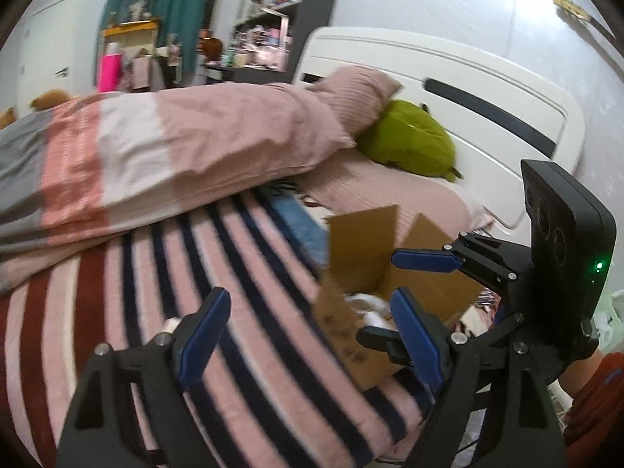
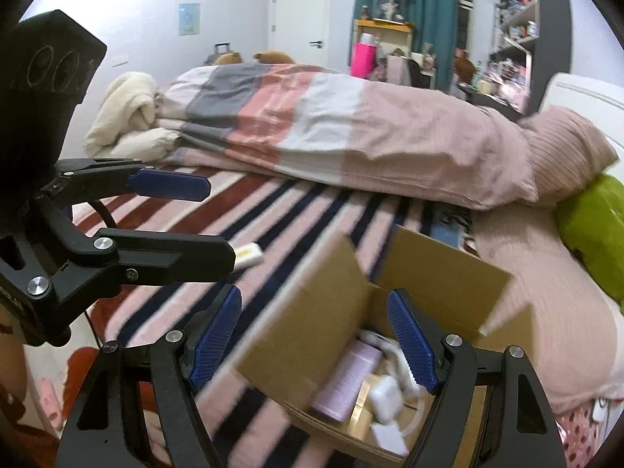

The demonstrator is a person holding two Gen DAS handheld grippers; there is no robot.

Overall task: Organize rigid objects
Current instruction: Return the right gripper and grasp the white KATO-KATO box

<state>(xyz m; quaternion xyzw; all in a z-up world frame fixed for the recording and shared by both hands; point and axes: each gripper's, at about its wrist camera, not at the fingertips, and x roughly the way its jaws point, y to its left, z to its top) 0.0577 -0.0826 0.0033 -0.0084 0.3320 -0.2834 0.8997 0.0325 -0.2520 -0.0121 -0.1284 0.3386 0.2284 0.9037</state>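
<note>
An open cardboard box (image 2: 331,312) sits on the striped blanket (image 2: 273,210); it also shows in the left wrist view (image 1: 362,249). Inside lie a pale purple bottle (image 2: 347,378), a white charger block (image 2: 386,394) and white cable. A small white object (image 2: 249,254) lies on the blanket to the left of the box. My right gripper (image 2: 316,343) is open and empty, just above the box's near edge. My left gripper (image 1: 308,339) is open and empty over the blanket, left of the box. Each gripper shows in the other's view: the right one (image 1: 413,284), the left one (image 2: 187,210).
A folded pink, white and grey duvet (image 2: 351,132) lies across the bed behind the box. A pink pillow (image 1: 358,93) and a green plush (image 1: 409,140) rest by the white headboard (image 1: 468,89). Shelves and a cluttered desk stand at the far wall.
</note>
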